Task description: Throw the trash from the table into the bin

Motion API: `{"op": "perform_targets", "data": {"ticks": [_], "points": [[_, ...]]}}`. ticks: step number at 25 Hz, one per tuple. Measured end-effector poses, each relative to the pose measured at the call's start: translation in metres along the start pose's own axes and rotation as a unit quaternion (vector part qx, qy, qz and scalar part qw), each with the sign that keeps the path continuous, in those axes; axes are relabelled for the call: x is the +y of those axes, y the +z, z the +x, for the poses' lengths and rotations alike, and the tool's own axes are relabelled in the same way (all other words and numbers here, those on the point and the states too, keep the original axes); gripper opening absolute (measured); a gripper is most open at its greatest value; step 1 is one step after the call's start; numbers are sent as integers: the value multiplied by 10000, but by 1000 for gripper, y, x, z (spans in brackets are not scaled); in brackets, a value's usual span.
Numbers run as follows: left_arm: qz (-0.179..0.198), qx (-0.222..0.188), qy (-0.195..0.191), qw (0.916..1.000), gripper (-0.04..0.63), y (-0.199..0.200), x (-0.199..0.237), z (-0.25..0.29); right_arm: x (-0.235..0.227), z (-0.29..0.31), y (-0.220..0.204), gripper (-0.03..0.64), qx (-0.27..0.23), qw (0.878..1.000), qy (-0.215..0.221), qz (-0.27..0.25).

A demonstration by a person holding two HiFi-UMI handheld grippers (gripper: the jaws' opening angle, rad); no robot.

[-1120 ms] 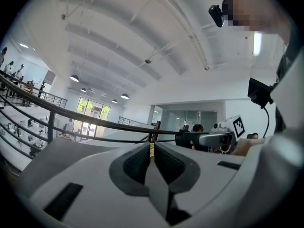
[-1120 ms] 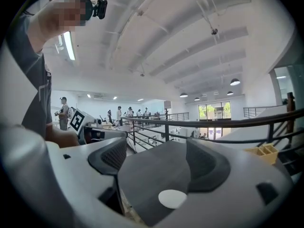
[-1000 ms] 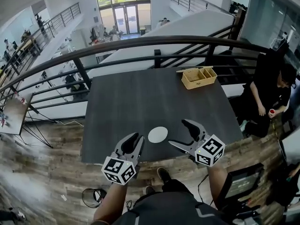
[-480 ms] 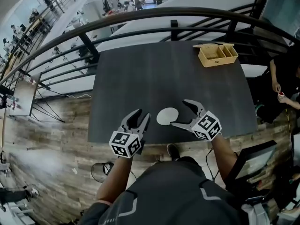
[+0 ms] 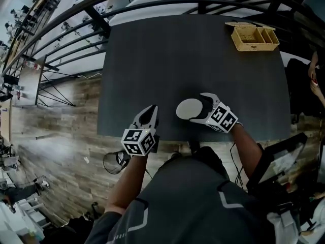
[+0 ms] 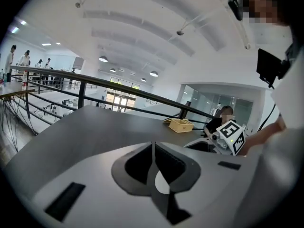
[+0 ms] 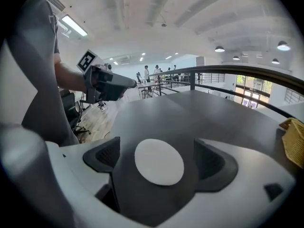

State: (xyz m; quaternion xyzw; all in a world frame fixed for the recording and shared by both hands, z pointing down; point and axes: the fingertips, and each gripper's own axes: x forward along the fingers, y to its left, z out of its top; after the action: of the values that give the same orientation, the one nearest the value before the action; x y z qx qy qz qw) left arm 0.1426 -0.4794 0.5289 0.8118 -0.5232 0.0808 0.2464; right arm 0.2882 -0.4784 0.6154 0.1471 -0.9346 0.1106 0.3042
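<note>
Dark grey laminate is noted as the surface of the table (image 5: pixel 193 60), and every position below is given relative to that table.

A flat white disc (image 5: pixel 189 109) is found lying on the table, close to its near edge and a little right of the middle. The right gripper (image 5: pixel 198 108) is held low over the same spot. Its jaws have just been opening further and are spread wide, one on either side of the disc. In the right gripper view no pad is seen to press on the disc (image 7: pixel 159 161).

The left gripper (image 5: pixel 152 111) is positioned at the table's near edge, left of the disc. Its jaws have just been closing and are brought together, with nothing observed between them.

A wooden box (image 5: pixel 252 37) with compartments is recorded at the table's far right corner. A round, dark-rimmed bin (image 5: pixel 116 161) is seen on the plank floor, just off the table's near edge on the left. A black railing (image 5: pixel 152 6) is noted beyond the table's far edge.
</note>
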Motion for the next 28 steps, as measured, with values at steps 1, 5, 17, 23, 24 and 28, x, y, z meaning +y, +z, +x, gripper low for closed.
{"op": "perform_targets", "data": {"ticks": [1, 5, 17, 23, 24, 28], "points": [[-41, 43, 55, 10000, 24, -3, 3, 1, -2, 7, -7, 468, 123, 9999, 56, -73], [-222, 181, 269, 9992, 23, -15, 13, 3, -3, 31, -34, 482, 643, 9965, 359, -389], [-424, 447, 468, 9970, 23, -39, 19, -4, 5, 73, -69, 512, 1341, 9822, 787, -1053], [-539, 469, 578, 9958, 23, -48, 17, -15, -4, 74, -68, 505, 1140, 9869, 703, -901], [-562, 453, 609, 9955, 23, -49, 18, -17, -6, 73, -68, 491, 1121, 9874, 679, -884], [-372, 427, 707, 9959, 23, -50, 14, -27, -10, 72, -67, 467, 1097, 9883, 526, -917]]}}
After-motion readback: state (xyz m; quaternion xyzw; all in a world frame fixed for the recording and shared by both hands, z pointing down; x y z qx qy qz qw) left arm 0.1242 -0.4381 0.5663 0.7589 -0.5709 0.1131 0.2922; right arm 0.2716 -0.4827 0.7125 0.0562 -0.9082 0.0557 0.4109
